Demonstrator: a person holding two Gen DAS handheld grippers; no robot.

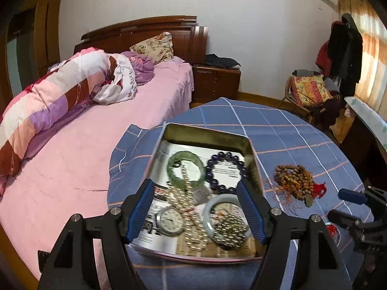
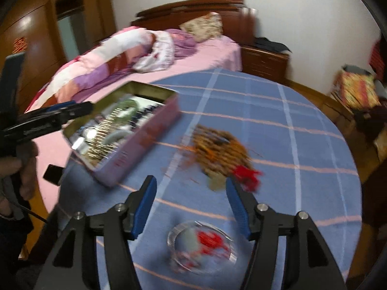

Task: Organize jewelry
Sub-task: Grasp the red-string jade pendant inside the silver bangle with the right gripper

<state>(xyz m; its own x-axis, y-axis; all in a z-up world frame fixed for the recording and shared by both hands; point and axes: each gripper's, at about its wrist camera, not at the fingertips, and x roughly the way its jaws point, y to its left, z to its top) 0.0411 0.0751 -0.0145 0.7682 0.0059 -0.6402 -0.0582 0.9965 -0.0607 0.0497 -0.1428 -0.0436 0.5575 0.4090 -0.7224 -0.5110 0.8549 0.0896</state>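
A pink metal tin (image 1: 252,154) (image 2: 135,142) stands on the blue checked round table (image 1: 290,130). It holds a green bangle (image 1: 174,162), a purple bead bracelet (image 1: 225,171), a pearl strand (image 1: 186,207), a watch (image 1: 169,220), a pale jade bangle (image 1: 210,207) and a small bead bracelet (image 1: 229,227). My left gripper (image 1: 197,188) is open and empty over the tin. A pile of brown prayer beads with a red tassel (image 1: 293,178) (image 2: 222,152) lies on the cloth right of the tin. My right gripper (image 2: 191,183) is open and empty, above a glass dish (image 2: 200,246) with something red inside.
A bed with pink sheet and rolled quilt (image 1: 72,120) stands left of the table. A wooden nightstand (image 1: 215,82) and a chair with a patterned cushion (image 1: 309,91) stand beyond it. The right gripper shows in the left wrist view (image 1: 350,200).
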